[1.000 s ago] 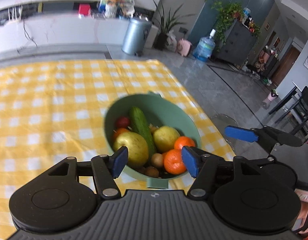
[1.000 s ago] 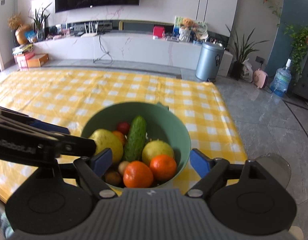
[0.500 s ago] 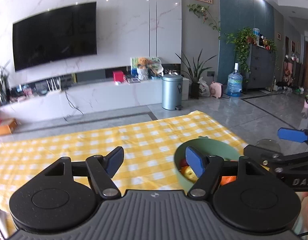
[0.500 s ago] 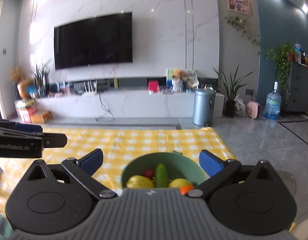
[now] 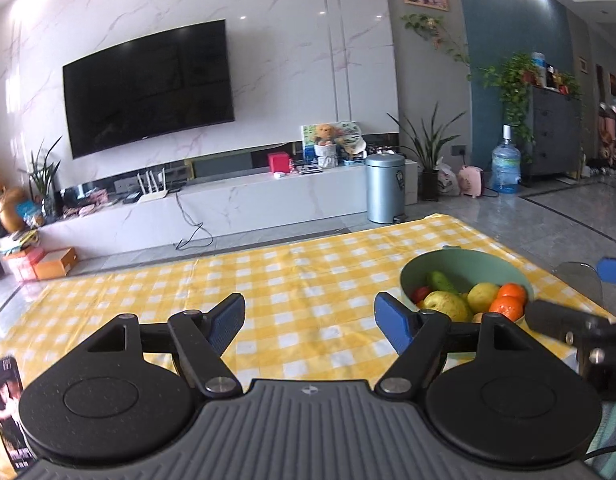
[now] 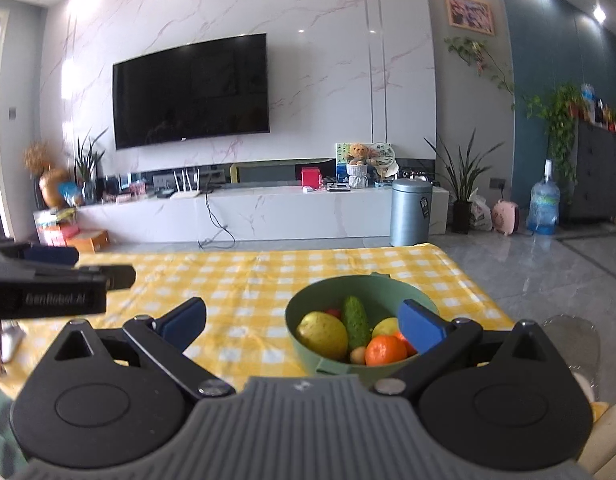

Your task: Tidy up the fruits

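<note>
Both tongs hang level above the desk, and each pair is spread wide with nothing between the blue pads. The left tongs face bare yellow check cloth; the right tongs look straight at the green bowl, which sits near the desk's right end, piled with fruit. On top lie a yellow-green pear, a bumpy cucumber and an orange, with a second orange behind the right pad. The orange looks the easy pick: firm, round, lightly textured, best pinched across its middle. The pear seems heavier and smoother, likely to slip. The cucumber is stiff; it wants a grip across its waist.
</note>
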